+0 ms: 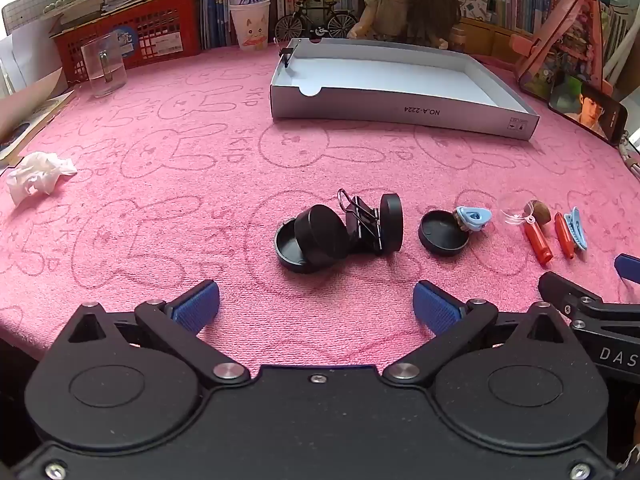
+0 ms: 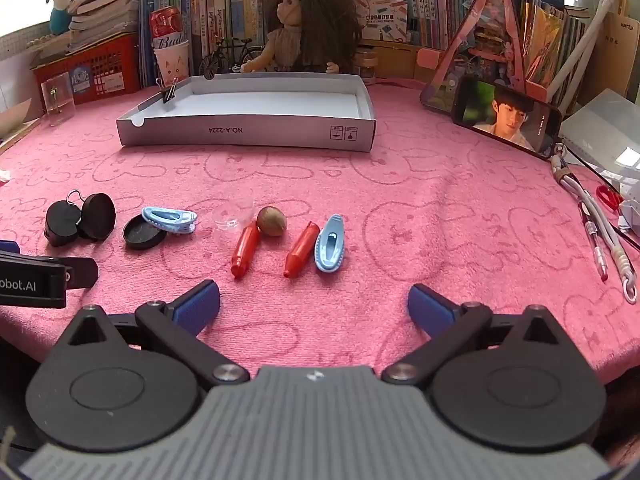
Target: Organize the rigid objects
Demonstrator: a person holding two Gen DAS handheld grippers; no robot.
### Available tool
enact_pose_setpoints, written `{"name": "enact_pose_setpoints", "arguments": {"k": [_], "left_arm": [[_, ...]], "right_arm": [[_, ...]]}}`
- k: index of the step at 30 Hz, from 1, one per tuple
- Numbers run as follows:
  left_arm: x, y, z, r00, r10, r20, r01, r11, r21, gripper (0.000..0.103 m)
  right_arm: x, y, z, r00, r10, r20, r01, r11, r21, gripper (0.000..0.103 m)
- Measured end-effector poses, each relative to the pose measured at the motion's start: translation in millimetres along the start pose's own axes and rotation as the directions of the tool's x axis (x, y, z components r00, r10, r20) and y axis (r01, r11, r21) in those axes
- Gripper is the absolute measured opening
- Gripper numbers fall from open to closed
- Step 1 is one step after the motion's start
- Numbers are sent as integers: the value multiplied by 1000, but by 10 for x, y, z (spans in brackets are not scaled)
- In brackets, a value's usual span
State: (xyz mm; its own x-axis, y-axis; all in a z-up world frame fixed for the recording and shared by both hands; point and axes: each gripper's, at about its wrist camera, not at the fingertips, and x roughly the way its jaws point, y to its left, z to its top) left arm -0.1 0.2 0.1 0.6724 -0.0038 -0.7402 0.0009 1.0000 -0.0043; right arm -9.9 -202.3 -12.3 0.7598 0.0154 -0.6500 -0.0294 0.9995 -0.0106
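On the pink cloth lies a heap of black round lids (image 1: 316, 236) with a black binder clip (image 1: 362, 216) among them, just ahead of my open left gripper (image 1: 316, 306). A single black lid (image 1: 443, 233) lies to its right. My open right gripper (image 2: 314, 306) hovers near two red pen caps (image 2: 245, 249) (image 2: 301, 249), a brown nut (image 2: 272, 221), two blue hair clips (image 2: 330, 249) (image 2: 170, 220) and a clear plastic piece (image 2: 236, 216). A white shallow box (image 1: 396, 106) (image 2: 248, 136) sits further back with a small binder clip (image 2: 170, 92) on its corner. Neither gripper holds anything.
A crumpled tissue (image 1: 38, 176) lies left. A clear cup (image 1: 103, 66), red basket (image 1: 132, 36), doll (image 1: 400, 0), model bicycle (image 1: 316, 22) and books line the back. A phone (image 2: 508, 118), cords (image 2: 608, 248) and red scissors (image 2: 610, 196) lie right.
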Motion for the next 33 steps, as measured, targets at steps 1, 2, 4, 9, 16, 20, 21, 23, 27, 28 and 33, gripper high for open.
{"name": "enact_pose_setpoints", "arguments": {"k": [1, 2, 4, 9, 16, 20, 21, 23, 27, 28, 33], "left_arm": [[1, -2, -1, 1000, 7, -1, -7, 1000, 6, 103], [2, -4, -1, 1000, 9, -2, -9, 1000, 8, 103], [3, -6, -1, 1000, 9, -4, -9, 1000, 8, 103], [2, -5, 0, 1000, 7, -5, -7, 1000, 6, 103], [2, -5, 0, 1000, 7, -4, -7, 1000, 6, 103], [3, -6, 1, 1000, 7, -4, -7, 1000, 6, 103], [3, -5, 1, 1000, 7, -4, -7, 1000, 6, 103], [2, -5, 1, 1000, 7, -4, -7, 1000, 6, 103], [2, -6, 0, 1000, 7, -3, -7, 1000, 6, 103], [2, -6, 0, 1000, 7, -3, -7, 1000, 6, 103], [2, -7, -1, 1000, 7, -3, -7, 1000, 6, 103]], "right_arm": [[-1, 1, 0, 1000, 1, 1, -1, 1000, -1, 103], [-3, 2, -2, 1000, -1, 3, 1, 1000, 1, 103], [-4, 3, -4, 1000, 1, 2, -1, 1000, 3, 103], [-8, 6, -5, 1000, 1, 2, -1, 1000, 2, 103], [-11, 10, -9, 1000, 1, 3, -1, 1000, 3, 103], [-12, 12, -10, 1000, 1, 3, -1, 1000, 3, 103], [-12, 12, -11, 1000, 1, 4, -1, 1000, 3, 103], [-12, 12, -12, 1000, 1, 4, -1, 1000, 2, 103], [-12, 12, -12, 1000, 1, 5, -1, 1000, 2, 103], [-12, 13, -12, 1000, 1, 5, -1, 1000, 2, 103], [-12, 14, -12, 1000, 0, 5, 0, 1000, 2, 103]]}}
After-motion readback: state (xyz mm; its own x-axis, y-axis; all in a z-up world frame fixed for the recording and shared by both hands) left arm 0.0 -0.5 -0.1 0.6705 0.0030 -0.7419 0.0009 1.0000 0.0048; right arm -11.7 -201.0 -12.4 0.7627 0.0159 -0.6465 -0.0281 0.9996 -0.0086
